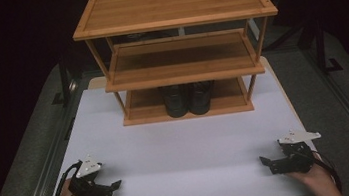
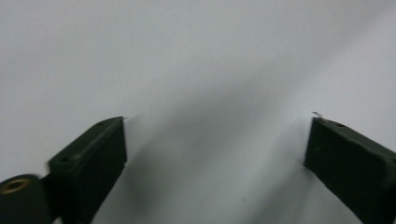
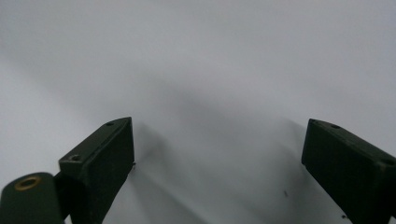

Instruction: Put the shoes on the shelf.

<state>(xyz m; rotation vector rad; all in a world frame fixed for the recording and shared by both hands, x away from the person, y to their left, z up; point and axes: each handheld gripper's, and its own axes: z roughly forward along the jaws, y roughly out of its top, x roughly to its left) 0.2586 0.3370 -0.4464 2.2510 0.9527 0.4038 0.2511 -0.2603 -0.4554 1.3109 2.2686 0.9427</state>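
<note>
— Where are the grippers?
— The left gripper [image 1: 114, 187] rests at the lower left of the high view, the right gripper [image 1: 267, 161] at the lower right, both on the white table [image 1: 183, 142], jaws spread wide, empty.
— And the black boots [image 1: 187, 99]?
— Centre frame, on the wooden rack's [image 1: 176, 22] bottom shelf, well apart from both.

Overhead light falls brightly on the white rectangular tabletop [image 1: 183, 142] and three-tier bamboo shelf rack [image 1: 174, 7], while the surroundings sink into darkness. Both gripper views are soft, blurred, with diffuse grey shadows across the white surface.
</note>
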